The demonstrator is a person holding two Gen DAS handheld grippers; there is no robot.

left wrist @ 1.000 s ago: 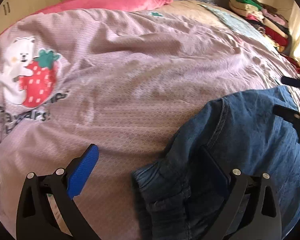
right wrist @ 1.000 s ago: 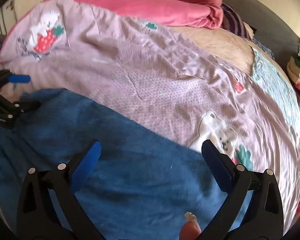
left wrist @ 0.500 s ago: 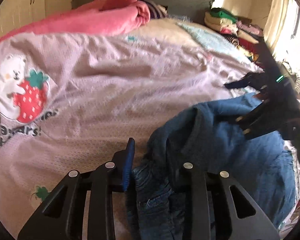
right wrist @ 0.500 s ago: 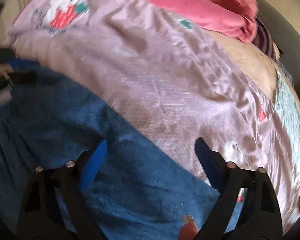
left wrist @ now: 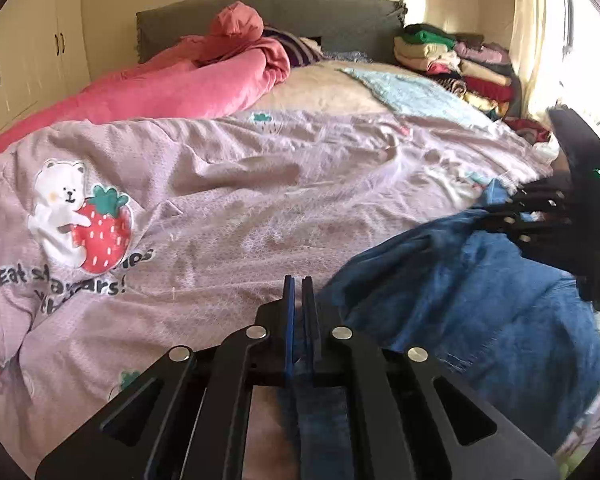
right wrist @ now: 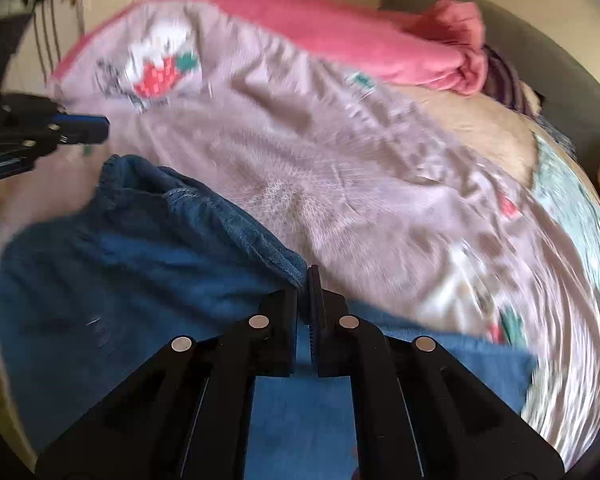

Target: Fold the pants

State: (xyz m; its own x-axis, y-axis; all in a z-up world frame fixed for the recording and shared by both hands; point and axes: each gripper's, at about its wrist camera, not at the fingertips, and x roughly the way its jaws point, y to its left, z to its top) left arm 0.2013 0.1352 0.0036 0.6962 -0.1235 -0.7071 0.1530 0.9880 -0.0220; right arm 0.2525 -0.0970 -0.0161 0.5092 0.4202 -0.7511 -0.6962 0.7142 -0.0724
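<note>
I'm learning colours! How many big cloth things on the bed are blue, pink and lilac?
Blue: 1, the blue denim pants, clamped in both shut grippers, left gripper and right gripper.
Pink: 1, the rumpled pink quilt.
Lilac: 1, the lilac bear-and-strawberry printed cover.
Total: 3

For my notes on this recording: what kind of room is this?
Most likely a bedroom: a bed with a grey headboard, a pink blanket on it, and wardrobe doors along the wall.

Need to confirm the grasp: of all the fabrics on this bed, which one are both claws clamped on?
The blue denim pants, nearest the cameras. The left claw and right claw pinch them; the lilac bear-print quilt and pink duvet lie untouched.
</note>
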